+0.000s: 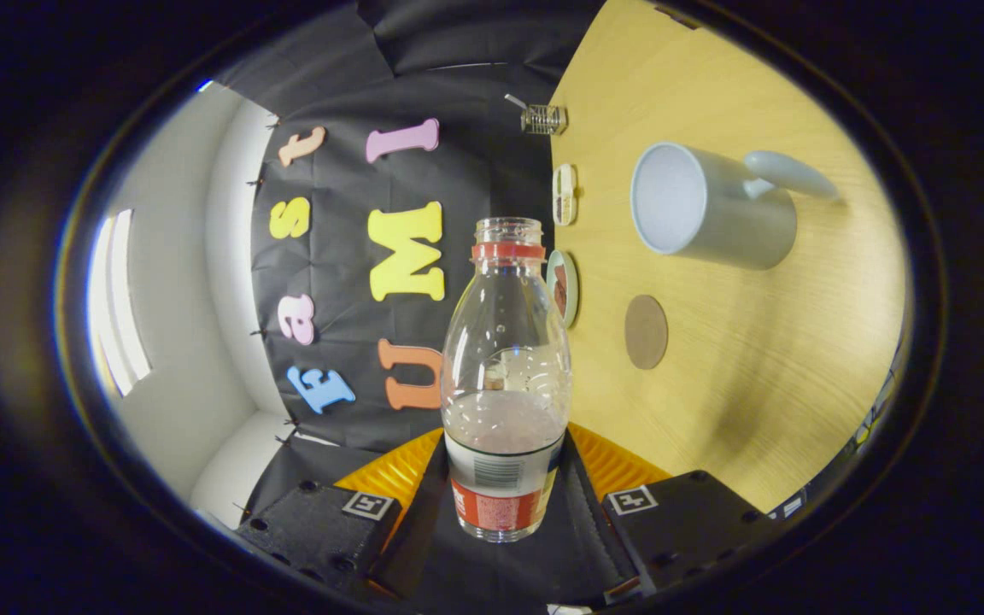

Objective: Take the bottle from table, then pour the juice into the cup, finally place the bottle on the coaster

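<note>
The gripper (pixel 505 504) is seen low in the centre of the frame, its two fingers (pixel 582 495) closed narrow against the lower part of the bottle (pixel 505 376), one on each side, so that the bottle is held between them. The bottle is clear, uncapped, with a red ring below its open mouth and a label around its base; a small amount of pale liquid is seen in its lower part. The whole scene is rolled sideways: the wooden table (pixel 748 376) is seen as a yellow surface filling the right half of the frame. On it, right of the bottle's shoulder, a round brown coaster (pixel 646 331) is lying flat. Further towards the upper right, a pale mug-shaped cup (pixel 710 205) is seen with its open mouth turned towards the bottle's side and its handle pointing right. Just beside the bottle's neck, small round items (pixel 562 282) are seen at the table's edge; what they are cannot be told
</note>
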Tool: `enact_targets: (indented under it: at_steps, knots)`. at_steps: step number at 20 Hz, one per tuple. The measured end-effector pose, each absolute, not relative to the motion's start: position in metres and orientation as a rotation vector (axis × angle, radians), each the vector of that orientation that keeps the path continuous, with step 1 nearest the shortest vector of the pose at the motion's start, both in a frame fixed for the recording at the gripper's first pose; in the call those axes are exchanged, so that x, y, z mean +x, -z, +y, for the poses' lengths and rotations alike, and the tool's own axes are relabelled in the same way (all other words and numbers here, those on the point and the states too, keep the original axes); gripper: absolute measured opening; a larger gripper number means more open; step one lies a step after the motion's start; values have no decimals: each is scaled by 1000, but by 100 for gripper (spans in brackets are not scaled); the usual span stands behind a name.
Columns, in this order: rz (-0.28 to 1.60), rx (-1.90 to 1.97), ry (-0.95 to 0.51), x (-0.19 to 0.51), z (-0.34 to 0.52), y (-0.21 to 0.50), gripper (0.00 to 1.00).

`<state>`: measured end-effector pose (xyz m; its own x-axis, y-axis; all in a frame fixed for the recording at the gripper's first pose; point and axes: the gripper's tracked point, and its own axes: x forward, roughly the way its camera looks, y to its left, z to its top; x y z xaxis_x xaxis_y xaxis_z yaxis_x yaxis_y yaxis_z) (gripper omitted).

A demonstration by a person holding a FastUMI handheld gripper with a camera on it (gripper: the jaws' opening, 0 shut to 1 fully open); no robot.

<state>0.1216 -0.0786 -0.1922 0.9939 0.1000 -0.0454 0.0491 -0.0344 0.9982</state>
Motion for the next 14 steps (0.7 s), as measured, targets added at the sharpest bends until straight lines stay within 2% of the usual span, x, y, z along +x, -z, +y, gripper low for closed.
enact_targets:
  at_steps: [14]
  knots:
    - [103, 1713, -39, 128, -85, 182, 76]
